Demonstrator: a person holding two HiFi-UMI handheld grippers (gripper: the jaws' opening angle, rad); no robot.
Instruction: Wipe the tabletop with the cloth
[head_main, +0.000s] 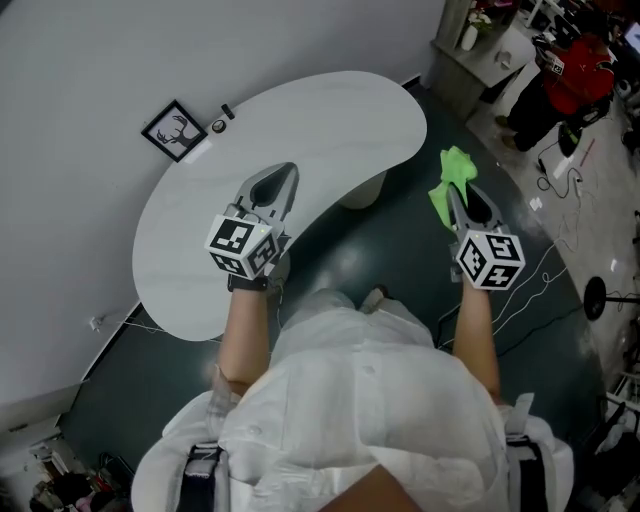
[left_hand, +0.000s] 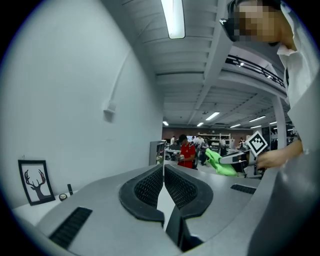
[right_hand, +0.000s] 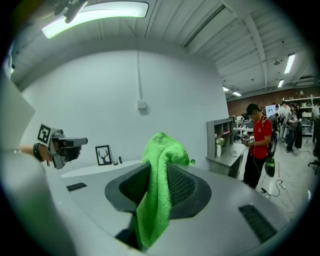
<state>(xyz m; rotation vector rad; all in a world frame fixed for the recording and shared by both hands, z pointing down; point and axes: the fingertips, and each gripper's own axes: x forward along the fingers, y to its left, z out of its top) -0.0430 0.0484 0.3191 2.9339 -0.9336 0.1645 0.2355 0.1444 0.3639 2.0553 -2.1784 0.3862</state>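
The white kidney-shaped tabletop (head_main: 340, 120) lies in front of me against the wall. My left gripper (head_main: 286, 171) hovers over its near middle, jaws shut with nothing between them (left_hand: 163, 169). My right gripper (head_main: 452, 192) is held off the table's right end, above the dark floor. It is shut on a bright green cloth (head_main: 452, 168), which sticks up past the tips and hangs down between the jaws (right_hand: 156, 200). In the left gripper view the cloth (left_hand: 220, 163) shows off to the right, apart from the table.
A framed deer picture (head_main: 175, 130) leans on the wall at the table's far left, with two small dark items (head_main: 221, 120) beside it. A grey cabinet (head_main: 480, 60) and a person in red (head_main: 575, 70) stand far right. Cables (head_main: 560, 250) trail on the floor.
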